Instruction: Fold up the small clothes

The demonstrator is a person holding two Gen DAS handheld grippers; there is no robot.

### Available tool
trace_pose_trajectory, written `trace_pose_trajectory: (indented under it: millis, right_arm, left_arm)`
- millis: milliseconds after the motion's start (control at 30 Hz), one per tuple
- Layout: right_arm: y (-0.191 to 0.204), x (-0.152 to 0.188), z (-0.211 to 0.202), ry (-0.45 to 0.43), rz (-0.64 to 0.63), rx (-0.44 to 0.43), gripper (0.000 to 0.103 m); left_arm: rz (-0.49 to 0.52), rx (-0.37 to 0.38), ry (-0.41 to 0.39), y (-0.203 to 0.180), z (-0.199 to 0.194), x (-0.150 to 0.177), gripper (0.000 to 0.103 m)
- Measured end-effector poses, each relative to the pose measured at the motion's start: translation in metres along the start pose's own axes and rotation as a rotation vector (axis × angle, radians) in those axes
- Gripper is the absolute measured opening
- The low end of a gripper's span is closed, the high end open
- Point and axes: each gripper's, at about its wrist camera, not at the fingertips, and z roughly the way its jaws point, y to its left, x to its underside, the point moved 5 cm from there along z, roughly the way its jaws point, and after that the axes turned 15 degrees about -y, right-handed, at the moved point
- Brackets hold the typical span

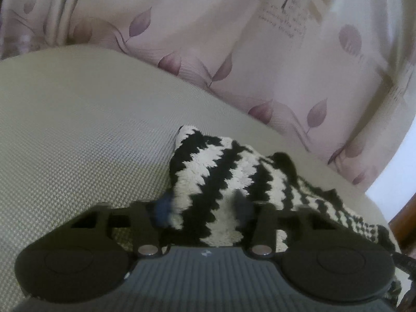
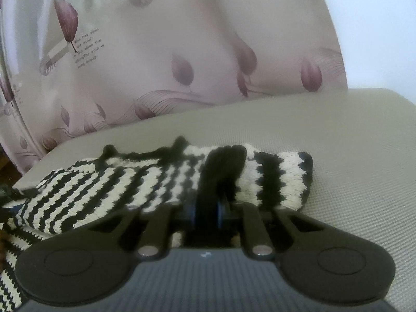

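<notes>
Striped knit (image 2: 161,179) is lain on grey surface (image 2: 351,156). Its black fold is pinched by right claw (image 2: 206,208); knit is gripped between left claw (image 1: 202,208) pads.

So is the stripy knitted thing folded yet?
Not yet. The black-and-white striped knitted garment lies bunched on the beige textured mat, with no neat fold showing. The right hand-held gripper pinches a black part; the left hand-held gripper has fabric between its fingers. Folding and flattening remain.

The knitted garment (image 2: 145,179) is lying on the counter (image 2: 351,156), spreading toward its left edge. The curtain (image 2: 182,52) is hanging behind the counter, past its far edge.
</notes>
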Motion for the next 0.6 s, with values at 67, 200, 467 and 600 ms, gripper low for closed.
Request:
trace_pose_trajectory:
  millis: [67,200,467,600]
  right_arm:
    - [0.003,0.000,0.004,0.001,0.008,-0.015,0.015]
    - [0.007,-0.004,0.001,-0.005,0.005,-0.029,0.015]
    - [0.020,0.001,0.003,0.026,-0.064,0.012,0.015]
    - [-0.002,0.003,0.000,0.040,0.082,-0.001,0.017]
  left_arm:
    - [0.019,-0.018,0.016,0.000,0.002,-0.002,0.023]
    - [0.032,-0.040,0.027,0.012,0.006,-0.012,0.016]
    - [0.000,-0.102,0.027,0.045,0.008,-0.022,0.001]
    - [0.070,-0.127,-0.016,0.034,0.002,-0.018,0.015]
